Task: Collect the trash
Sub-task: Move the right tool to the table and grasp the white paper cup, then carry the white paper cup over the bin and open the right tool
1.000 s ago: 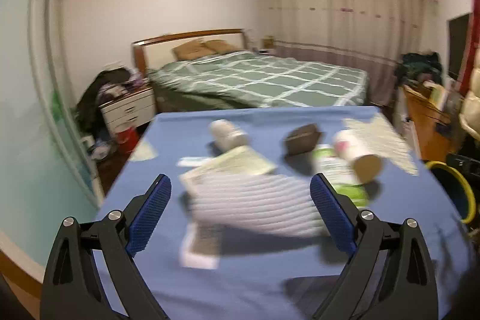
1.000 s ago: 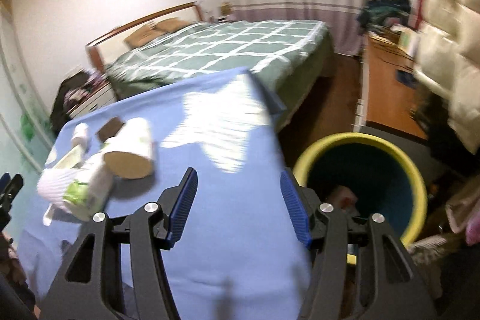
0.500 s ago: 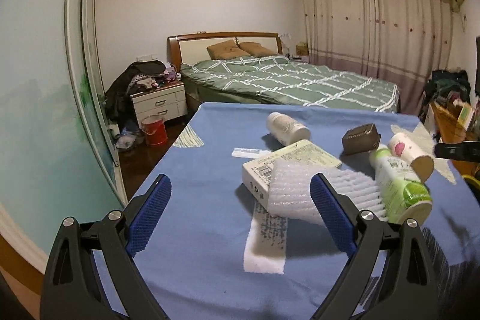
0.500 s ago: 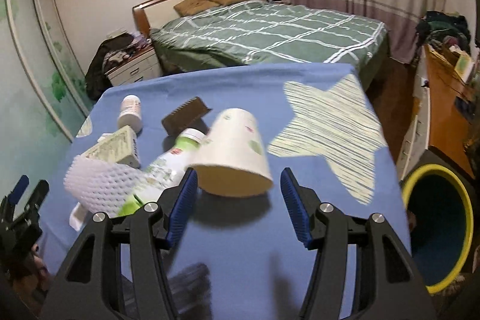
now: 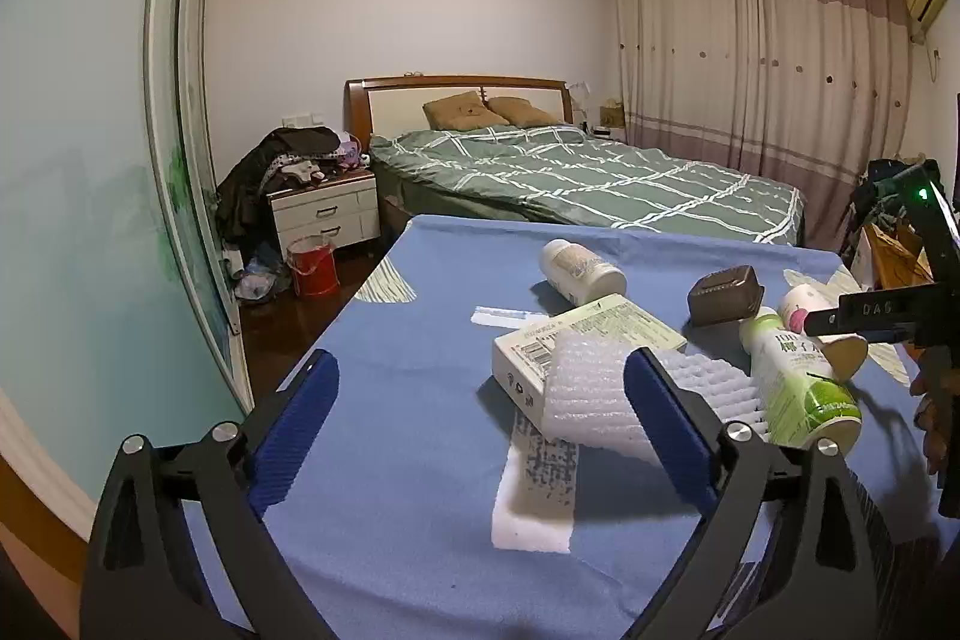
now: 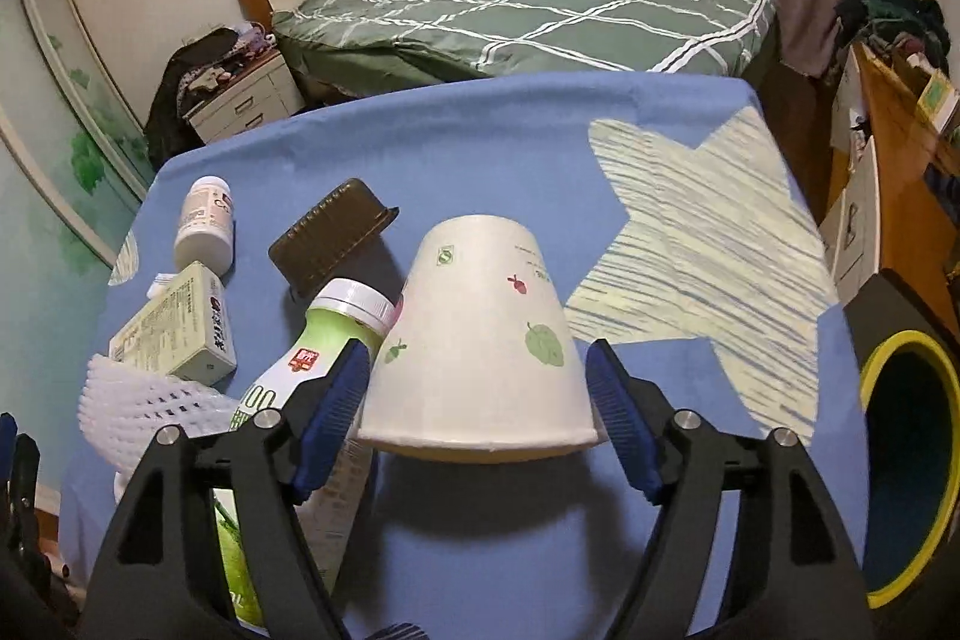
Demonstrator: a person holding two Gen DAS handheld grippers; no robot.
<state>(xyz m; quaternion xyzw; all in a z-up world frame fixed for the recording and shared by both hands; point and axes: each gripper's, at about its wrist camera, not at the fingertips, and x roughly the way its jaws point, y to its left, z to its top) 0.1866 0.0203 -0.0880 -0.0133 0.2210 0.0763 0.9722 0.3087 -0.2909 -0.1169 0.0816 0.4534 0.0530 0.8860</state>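
Note:
A white paper cup [image 6: 480, 340] lies on its side on the blue table [image 6: 480, 148], its rim toward me. My right gripper [image 6: 480, 415] is open, its blue fingers on either side of the cup's rim, close to it. Left of the cup lie a green bottle [image 6: 294, 394], a brown plastic tray [image 6: 330, 235], a white jar [image 6: 204, 226], a carton [image 6: 180, 325] and white foam netting [image 6: 150, 403]. My left gripper [image 5: 480, 430] is open and empty over the table [image 5: 420, 340]; its right finger overlaps the foam netting [image 5: 594, 394].
A yellow-rimmed blue bin [image 6: 906, 466] stands on the floor right of the table. A white paper strip [image 5: 534, 496] lies near the left gripper. A bed [image 5: 570, 178] and nightstand [image 5: 324, 214] are beyond the table; a wooden desk [image 6: 900, 142] is at right.
My right gripper has turned from the bin toward the table and closed in on the paper cup, which now sits between its fingers. The left gripper has drawn back leftward from the foam netting.

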